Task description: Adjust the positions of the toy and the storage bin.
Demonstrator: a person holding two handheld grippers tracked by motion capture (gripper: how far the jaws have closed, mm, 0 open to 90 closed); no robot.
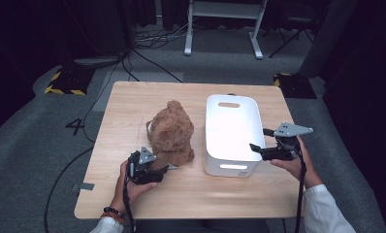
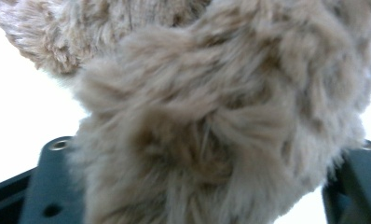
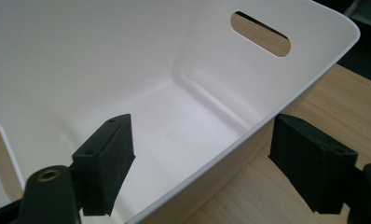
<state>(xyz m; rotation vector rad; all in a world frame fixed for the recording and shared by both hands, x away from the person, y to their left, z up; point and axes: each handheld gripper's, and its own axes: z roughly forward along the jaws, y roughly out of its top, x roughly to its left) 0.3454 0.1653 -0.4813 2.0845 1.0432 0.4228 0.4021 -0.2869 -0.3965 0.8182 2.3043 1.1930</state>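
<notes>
A brown plush teddy bear (image 1: pixel 171 131) sits upright on the wooden table (image 1: pixel 128 107), left of a white plastic bin (image 1: pixel 230 99) with slot handles. My left gripper (image 1: pixel 164 169) is at the bear's near lower side. In the left gripper view the bear's fur (image 2: pixel 211 116) bulges between the two widely spread jaws, and the pads are hidden behind it. My right gripper (image 1: pixel 258 139) is open at the bin's right wall. In the right gripper view my right gripper (image 3: pixel 202 158) straddles the bin rim (image 3: pixel 267 116), one jaw inside and one outside, neither touching it. The bin is empty.
The table's near edge lies just behind both hands. Bare wood (image 3: pixel 360 93) runs along the bin's right side. On the grey floor beyond stand two black-and-yellow striped bases (image 1: pixel 65 80) (image 1: pixel 290 80), loose cables (image 1: pixel 147 41) and a white desk frame (image 1: pixel 225 29).
</notes>
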